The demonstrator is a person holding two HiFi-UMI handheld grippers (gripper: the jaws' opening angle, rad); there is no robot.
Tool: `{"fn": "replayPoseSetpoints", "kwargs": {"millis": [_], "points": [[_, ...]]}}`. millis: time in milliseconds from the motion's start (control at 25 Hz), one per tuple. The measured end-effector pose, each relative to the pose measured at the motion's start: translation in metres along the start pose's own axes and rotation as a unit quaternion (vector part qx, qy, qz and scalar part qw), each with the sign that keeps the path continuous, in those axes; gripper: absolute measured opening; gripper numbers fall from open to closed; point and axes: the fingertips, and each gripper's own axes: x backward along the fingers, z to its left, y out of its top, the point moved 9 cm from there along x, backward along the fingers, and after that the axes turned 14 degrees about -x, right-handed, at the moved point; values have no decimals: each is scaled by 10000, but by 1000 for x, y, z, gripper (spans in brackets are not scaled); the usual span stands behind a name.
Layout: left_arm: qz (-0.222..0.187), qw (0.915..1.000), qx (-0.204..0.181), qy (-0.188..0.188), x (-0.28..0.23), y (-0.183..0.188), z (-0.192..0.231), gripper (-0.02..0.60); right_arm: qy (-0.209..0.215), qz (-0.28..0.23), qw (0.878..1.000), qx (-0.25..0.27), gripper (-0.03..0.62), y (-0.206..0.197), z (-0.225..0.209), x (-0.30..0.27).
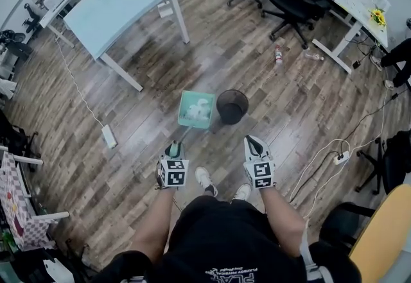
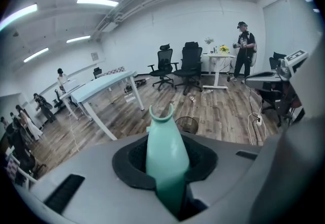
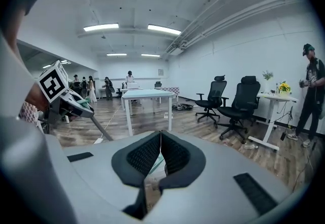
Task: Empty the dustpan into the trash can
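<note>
On the wooden floor (image 1: 148, 121) before the person stands a black mesh trash can (image 1: 232, 106). The teal dustpan (image 1: 196, 109), with white scraps (image 1: 200, 107) in it, is just beside the can, on its left. The left hand-held gripper (image 1: 173, 149) is clamped on the dustpan's handle (image 2: 166, 157). The right hand-held gripper (image 1: 252, 144) has its jaws together, with nothing between them.

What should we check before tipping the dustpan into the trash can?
1. The left gripper clamps the teal handle: ok.
2. The dustpan holds white scraps: ok.
3. The dustpan is over the trash can: not ok, it is beside it.
4. The trash can is upright, mouth open: ok.
5. The right gripper is empty, jaws together: ok.
6. The dustpan is off the floor: cannot tell.
</note>
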Motion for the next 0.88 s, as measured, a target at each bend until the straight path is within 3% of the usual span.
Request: {"fn": "replayPoseSetpoints", "kwargs": {"millis": [320, 520, 720, 880], "points": [[-259, 9947, -994, -30, -9, 25, -1, 97, -180, -100, 9998, -60, 25, 0, 0, 15], [-344, 9871, -1561, -72, -22, 38, -7, 97, -286, -109, 9995, -62, 25, -1, -4, 19], [-440, 9743, -2209, -92, -29, 46, -16, 98, -400, -142, 9991, -76, 25, -1, -5, 24], [-521, 9559, -2890, -58, -32, 51, -26, 98, -480, -208, 9986, -78, 25, -1, -7, 27]]}}
